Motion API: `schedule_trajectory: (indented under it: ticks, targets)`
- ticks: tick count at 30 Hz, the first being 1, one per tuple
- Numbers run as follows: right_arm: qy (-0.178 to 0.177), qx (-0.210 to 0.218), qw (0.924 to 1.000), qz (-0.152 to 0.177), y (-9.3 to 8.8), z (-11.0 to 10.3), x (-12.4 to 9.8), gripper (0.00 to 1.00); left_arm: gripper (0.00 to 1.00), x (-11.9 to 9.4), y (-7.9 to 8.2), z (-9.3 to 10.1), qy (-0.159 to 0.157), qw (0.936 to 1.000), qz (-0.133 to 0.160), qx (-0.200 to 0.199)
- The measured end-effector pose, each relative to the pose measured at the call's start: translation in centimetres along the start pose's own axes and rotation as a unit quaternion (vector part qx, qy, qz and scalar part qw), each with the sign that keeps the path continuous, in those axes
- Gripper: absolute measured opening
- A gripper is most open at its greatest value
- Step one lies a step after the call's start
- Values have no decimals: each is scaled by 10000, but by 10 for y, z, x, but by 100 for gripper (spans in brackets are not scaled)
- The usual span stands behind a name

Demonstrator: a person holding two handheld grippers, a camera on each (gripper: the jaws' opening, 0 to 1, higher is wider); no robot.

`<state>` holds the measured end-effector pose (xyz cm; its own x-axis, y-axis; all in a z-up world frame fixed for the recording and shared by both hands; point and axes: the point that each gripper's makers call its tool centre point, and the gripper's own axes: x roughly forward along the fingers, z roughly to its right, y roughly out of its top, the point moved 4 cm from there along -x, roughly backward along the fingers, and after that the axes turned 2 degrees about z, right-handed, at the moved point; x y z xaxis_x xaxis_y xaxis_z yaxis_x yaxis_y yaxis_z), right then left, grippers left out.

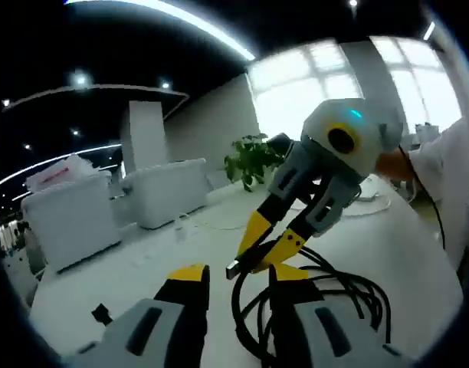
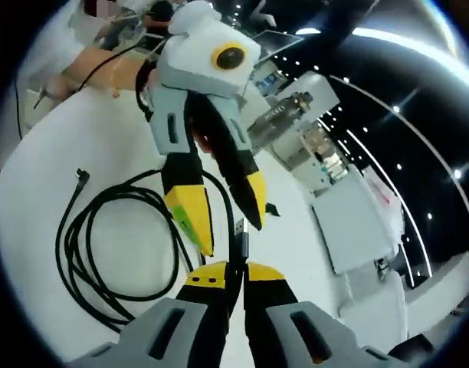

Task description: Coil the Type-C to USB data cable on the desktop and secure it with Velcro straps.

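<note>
- Left gripper view: the left tongs [image 1: 236, 277], grey with yellow tips, stood open with a moderate gap, a strand of the black rubber-sheathed data cable [image 1: 326, 291] passing between the tips without being clamped. The cable lay loosely coiled on the white counter [image 1: 142, 261]. The right tongs [image 1: 257, 249] entered from the right, nipping the silver USB plug [image 1: 234, 268], probably to guide the free end into the coil.
- Right gripper view: the right tongs [image 2: 236, 272] were nearly closed on the plug [image 2: 240, 234]. The left tongs [image 2: 231, 222] hung spread above the coil [image 2: 104, 245]; the small Type-C end [image 2: 82, 176] rested on the counter [image 2: 35, 192].
</note>
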<state>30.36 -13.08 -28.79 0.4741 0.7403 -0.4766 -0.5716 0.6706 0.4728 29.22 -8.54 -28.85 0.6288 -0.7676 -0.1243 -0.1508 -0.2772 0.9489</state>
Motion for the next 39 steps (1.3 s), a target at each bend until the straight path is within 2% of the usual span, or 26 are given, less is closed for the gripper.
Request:
schedule_trajectory:
  ticks: [1, 3, 4, 5, 7, 9, 10, 11, 14, 16, 19, 21, 24, 27, 30, 31, 32, 34, 35, 37, 38, 39]
  targets:
    - [46, -208, 9995, -242, -3, 0, -1, 6, 30, 0, 2, 1, -87, 9998, -73, 145]
    - [113, -272, 9995, -89, 2, -1, 2, 6, 24, 0, 6, -2, -46, 9996, -109, 241]
    - [153, -271, 9995, 12, 4, -2, 1, 6, 23, -1, 7, -2, -155, 9988, -149, 433]
    - [180, -289, 9994, 4, 4, -1, 0, 6, 21, -2, 7, 0, -278, 9990, -154, 312]
    - [266, -316, 9991, 94, 5, -1, -1, 6, 17, -4, 7, 3, -459, 9981, -177, 369]
    - [431, -299, 9984, 230, 6, -2, -2, 6, 16, -7, 2, 7, -667, 9951, -434, 590]
    - [523, -300, 9977, 303, 7, -3, -3, 6, 16, -8, -1, 10, -837, 9916, -562, 812]
    - [591, -281, 9972, 350, 8, -3, -3, 6, 16, -9, -4, 13, -958, 9894, -707, 831]
    - [746, -255, 9961, 406, 7, -5, -3, 6, 14, -8, -4, 14, -977, 9885, -725, 895]
    - [760, -175, 9958, 487, 6, -5, -3, 6, 9, -9, -2, 10, -898, 9864, -686, 1193]
    - [659, 174, 9959, 603, 3, -5, 0, 6, 8, -9, -6, 9, -938, 9867, -656, 1157]
    - [428, 631, 9951, 622, -2, -3, 2, 8, 8, -8, -8, 6, -834, 9895, -588, 1025]
    - [266, 1280, 9886, 743, -9, -3, -1, 13, 8, -13, -10, -1, -667, 9942, -402, 743]
    - [44, 1747, 9817, 764, -23, 0, -7, 15, 8, -19, -10, -10, -344, 9979, -213, 515]
    - [-404, 2212, 9705, 872, -29, 4, -10, 15, 8, -25, -10, -12, -16, 10000, 70, -23]
    - [-562, 2189, 9711, 772, -30, 6, -10, 14, 8, -25, -11, -12, 163, 9999, 56, -16]
    - [-557, 2082, 9737, 736, -28, 3, -10, 13, 8, -25, -12, -10, 296, 9995, 90, -9]
    - [-904, 1675, 9807, 455, -29, 4, -9, 12, 8, -26, -14, -9, 611, 9980, 138, -61]
    - [-1029, 1428, 9837, 365, -29, 5, -8, 7, 8, -26, -14, -7, 743, 9970, 185, -102]
    - [-1250, 1504, 9807, 50, -30, 8, -6, 5, 8, -26, -13, 0, 890, 9959, 178, -13]
    - [-1194, 1342, 9837, 39, -27, 9, -5, 4, 8, -27, -13, 0, 1065, 9940, 89, 214]
    - [-1279, 1301, 9831, 120, -25, 12, -5, 4, 9, -27, -11, 0, 1197, 9922, 89, 347]
